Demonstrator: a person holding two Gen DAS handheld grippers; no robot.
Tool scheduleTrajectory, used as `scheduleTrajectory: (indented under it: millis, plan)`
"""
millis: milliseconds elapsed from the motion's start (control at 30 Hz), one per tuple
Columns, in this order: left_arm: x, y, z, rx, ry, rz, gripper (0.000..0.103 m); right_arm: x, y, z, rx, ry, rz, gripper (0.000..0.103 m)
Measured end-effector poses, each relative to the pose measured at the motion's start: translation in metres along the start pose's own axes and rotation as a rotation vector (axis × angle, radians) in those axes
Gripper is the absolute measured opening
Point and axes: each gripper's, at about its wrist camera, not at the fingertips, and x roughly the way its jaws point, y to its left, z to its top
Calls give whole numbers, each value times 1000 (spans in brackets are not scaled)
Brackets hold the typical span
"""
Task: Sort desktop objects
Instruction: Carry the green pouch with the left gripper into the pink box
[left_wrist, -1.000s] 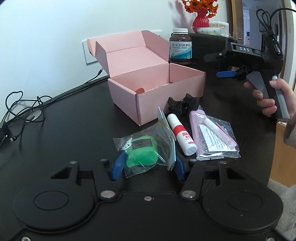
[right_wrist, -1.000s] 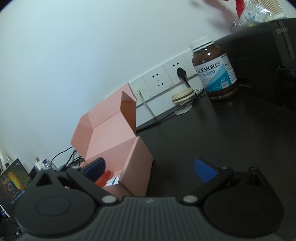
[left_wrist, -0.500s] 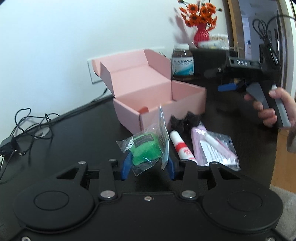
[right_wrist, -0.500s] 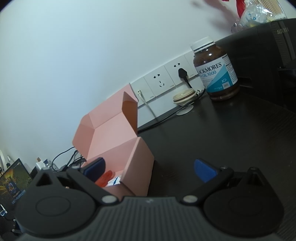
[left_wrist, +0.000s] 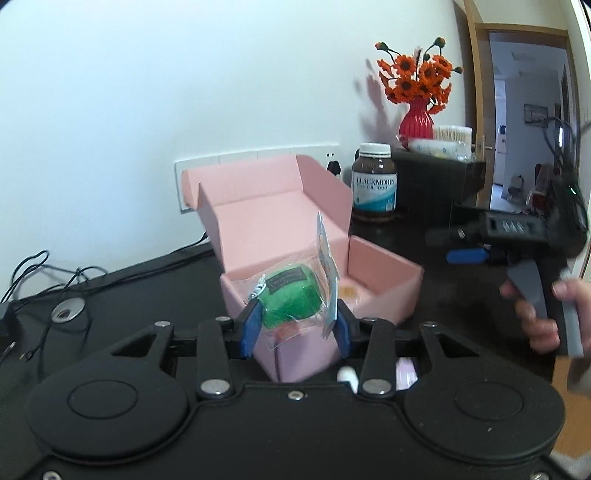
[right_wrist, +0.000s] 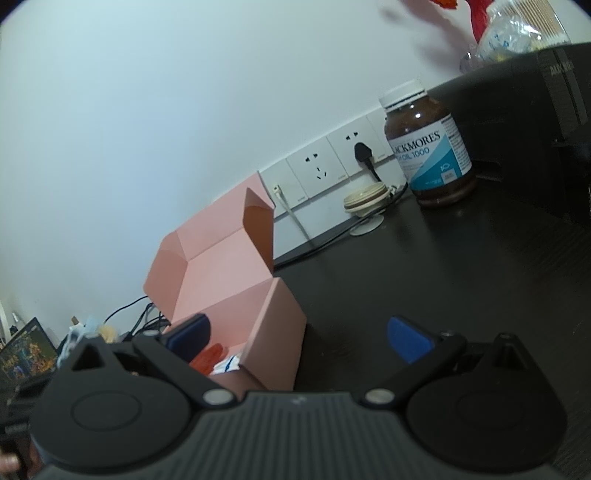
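Observation:
My left gripper (left_wrist: 293, 326) is shut on a clear bag holding a green plush (left_wrist: 291, 299), lifted off the dark desk and held in front of the open pink box (left_wrist: 388, 280). The box's near corner sits just behind and below the bag. A white tube (left_wrist: 347, 376) and a pink packet (left_wrist: 406, 369) peek out under the gripper. In the right wrist view my right gripper (right_wrist: 299, 338) stands open with nothing between its fingers, beside the pink box (right_wrist: 273, 332), which holds a red item (right_wrist: 208, 356). A hand (left_wrist: 543, 317) holds the right gripper (left_wrist: 466, 255) at the right.
A brown supplement bottle (left_wrist: 375, 182) stands behind the box, next to a black unit with a red vase of orange flowers (left_wrist: 415, 96). Wall sockets (right_wrist: 325, 166) and cables (left_wrist: 44, 273) run along the back left. The desk edge lies at the right.
The left gripper closed on the green plush bag, lifted it off the desk and carried it toward the pink box. The right gripper has stayed where it was, open.

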Motion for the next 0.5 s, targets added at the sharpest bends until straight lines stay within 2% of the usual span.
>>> scheduleTrajectory:
  millis: [233, 500]
  plan:
    - [43, -10, 21, 10, -3, -28, 42, 0, 0, 1, -1, -1, 7, 102]
    - [88, -27, 25, 55, 100, -35, 43, 2, -1, 1, 2, 11, 18, 102]
